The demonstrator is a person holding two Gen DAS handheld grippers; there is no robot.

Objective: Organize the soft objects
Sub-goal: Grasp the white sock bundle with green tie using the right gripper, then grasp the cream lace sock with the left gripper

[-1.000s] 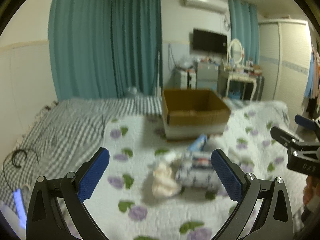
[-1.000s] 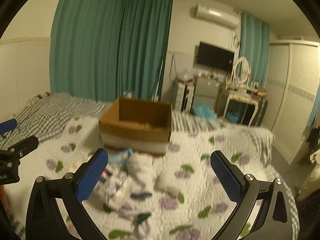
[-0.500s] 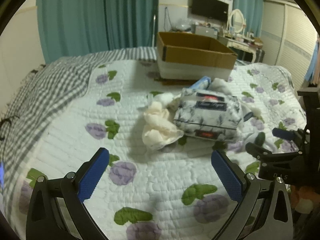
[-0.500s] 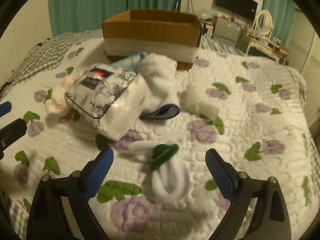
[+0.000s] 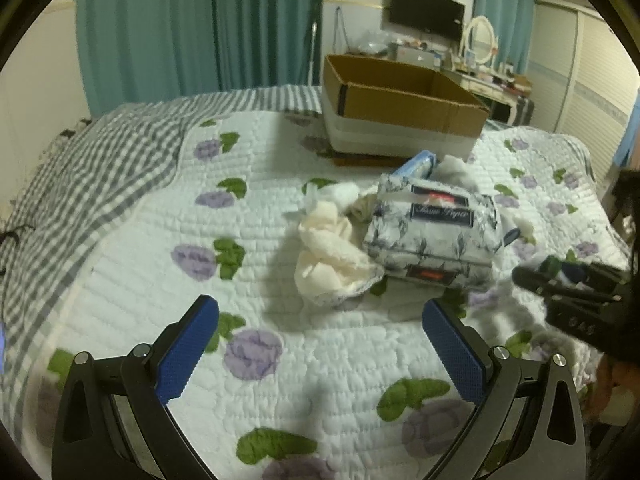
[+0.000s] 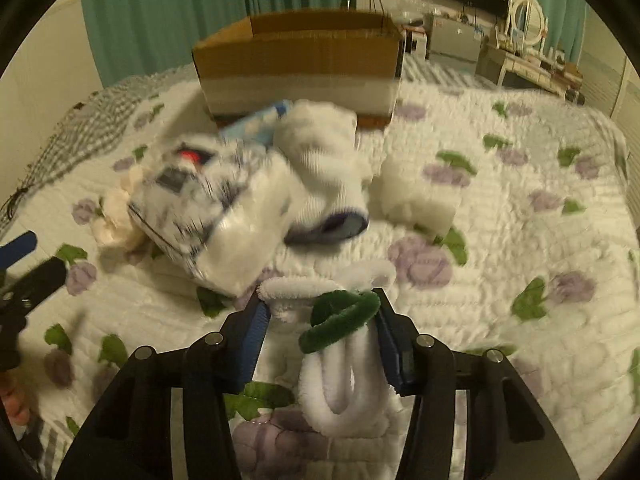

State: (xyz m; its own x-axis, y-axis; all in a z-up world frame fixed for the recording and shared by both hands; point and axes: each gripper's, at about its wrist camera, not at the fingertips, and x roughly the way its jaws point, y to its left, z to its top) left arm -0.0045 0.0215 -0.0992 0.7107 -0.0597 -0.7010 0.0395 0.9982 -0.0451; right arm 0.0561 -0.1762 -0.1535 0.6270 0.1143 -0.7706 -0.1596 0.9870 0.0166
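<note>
A pile of soft things lies on the floral quilt (image 5: 280,216): a cream cloth (image 5: 332,256), a tissue pack (image 5: 434,228) with a blue pack (image 5: 416,164) behind it, a white sock (image 6: 324,160) and a white sponge-like block (image 6: 416,196). An open cardboard box (image 5: 400,100) stands behind the pile. My left gripper (image 5: 320,348) is open and empty, just short of the cream cloth. My right gripper (image 6: 320,320) has closed its jaws around a white fluffy item with a green loop (image 6: 340,320), low on the quilt. It also shows in the left wrist view (image 5: 568,280).
A grey checked blanket (image 5: 100,168) covers the bed's left side. Teal curtains (image 5: 200,28) hang behind the bed. A dressing table with mirror (image 5: 480,40), a wall TV (image 5: 428,10) and a wardrobe (image 5: 592,72) stand at the far right.
Both grippers have dropped from a high view of the room toward the pile. My right gripper has moved onto the white fluffy item and closed around it. The left stays open.
</note>
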